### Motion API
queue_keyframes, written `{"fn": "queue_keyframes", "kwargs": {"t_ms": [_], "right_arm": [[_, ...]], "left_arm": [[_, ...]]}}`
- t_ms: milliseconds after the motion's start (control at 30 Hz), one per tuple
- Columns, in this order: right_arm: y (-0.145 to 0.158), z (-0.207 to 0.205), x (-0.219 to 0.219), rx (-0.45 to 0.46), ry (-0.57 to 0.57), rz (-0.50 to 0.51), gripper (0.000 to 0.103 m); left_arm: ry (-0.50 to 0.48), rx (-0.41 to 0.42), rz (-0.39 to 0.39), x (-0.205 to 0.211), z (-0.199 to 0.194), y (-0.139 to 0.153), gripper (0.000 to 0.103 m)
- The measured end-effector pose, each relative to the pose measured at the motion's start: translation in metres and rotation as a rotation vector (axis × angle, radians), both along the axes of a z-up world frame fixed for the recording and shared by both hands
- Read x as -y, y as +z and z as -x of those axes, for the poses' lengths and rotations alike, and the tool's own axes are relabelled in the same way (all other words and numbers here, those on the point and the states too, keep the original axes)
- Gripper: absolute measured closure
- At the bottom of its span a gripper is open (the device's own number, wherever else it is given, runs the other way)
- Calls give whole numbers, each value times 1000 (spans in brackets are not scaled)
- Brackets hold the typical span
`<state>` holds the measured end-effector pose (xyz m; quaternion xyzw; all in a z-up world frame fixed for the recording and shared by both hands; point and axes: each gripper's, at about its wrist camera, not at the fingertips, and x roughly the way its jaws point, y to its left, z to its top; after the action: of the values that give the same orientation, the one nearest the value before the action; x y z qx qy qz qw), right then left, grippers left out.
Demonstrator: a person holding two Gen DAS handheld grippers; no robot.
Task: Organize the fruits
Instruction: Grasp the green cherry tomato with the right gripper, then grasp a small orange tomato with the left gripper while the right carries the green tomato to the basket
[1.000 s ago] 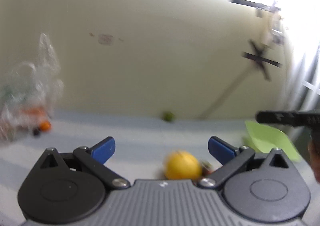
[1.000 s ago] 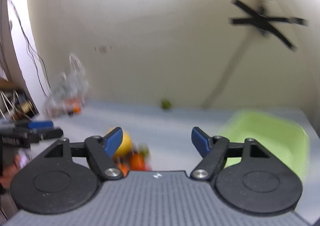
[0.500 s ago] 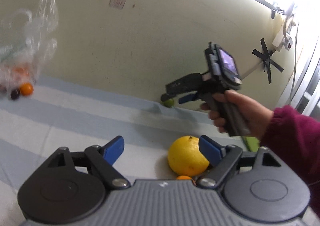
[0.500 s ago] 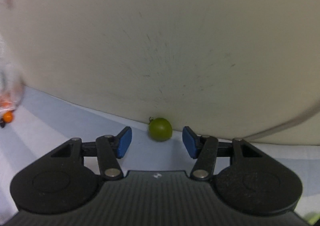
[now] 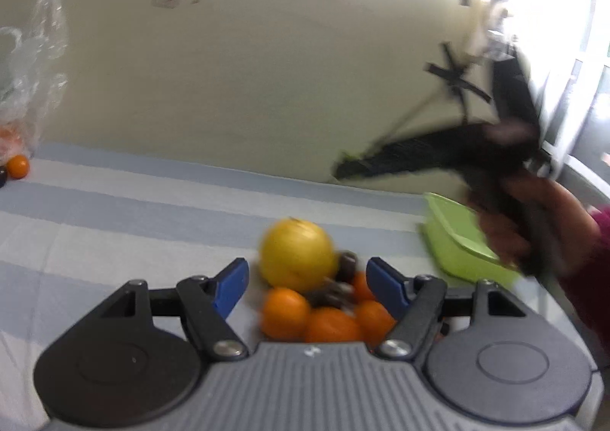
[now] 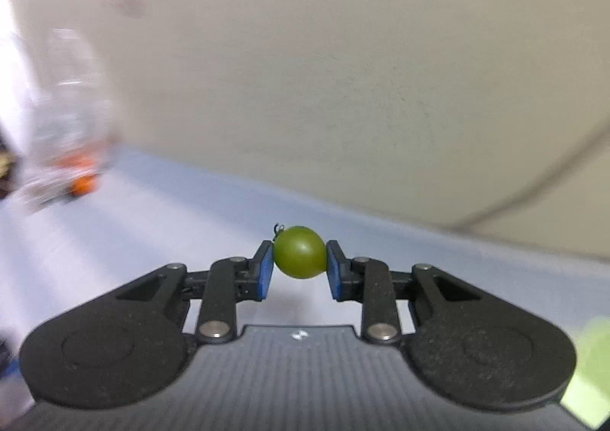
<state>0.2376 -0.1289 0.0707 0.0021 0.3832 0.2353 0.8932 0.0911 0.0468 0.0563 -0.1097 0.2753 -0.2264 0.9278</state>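
My right gripper [image 6: 300, 266] is shut on a small green fruit [image 6: 300, 257] with a short stem, held above the blue striped cloth near the wall. In the left wrist view the right gripper [image 5: 345, 168] is a dark blur at the right, above a green tray [image 5: 461, 240]. My left gripper [image 5: 307, 284] is open and empty, just behind a pile of fruit: a large yellow citrus [image 5: 297, 253], several small oranges [image 5: 284, 313] and some dark fruits [image 5: 345, 265] lie between its fingers.
A clear plastic bag [image 5: 28, 61] with fruit stands at the far left by the wall, with a loose small orange [image 5: 18, 166] beside it; the bag also shows blurred in the right wrist view [image 6: 61, 149]. The beige wall runs along the back edge.
My right gripper has closed on the green fruit and lifted it away from the wall toward the tray. My left gripper has drawn back, showing more oranges.
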Motion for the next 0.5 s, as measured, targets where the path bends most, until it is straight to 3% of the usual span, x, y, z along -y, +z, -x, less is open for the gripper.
{"fn": "queue_keyframes", "kwargs": {"t_ms": [100, 233, 367, 500], "right_arm": [[3, 93, 32, 24, 37, -26, 71], [-18, 172, 59, 66, 38, 14, 71], [-54, 190, 54, 96, -10, 57, 71], [-65, 206, 62, 175, -22, 124, 70]], "left_arm": [[-53, 2, -10, 15, 25, -4, 33], [-114, -47, -20, 43, 44, -18, 33], [-118, -115, 0, 62, 35, -25, 33], [-110, -123, -22, 84, 32, -25, 33]]}}
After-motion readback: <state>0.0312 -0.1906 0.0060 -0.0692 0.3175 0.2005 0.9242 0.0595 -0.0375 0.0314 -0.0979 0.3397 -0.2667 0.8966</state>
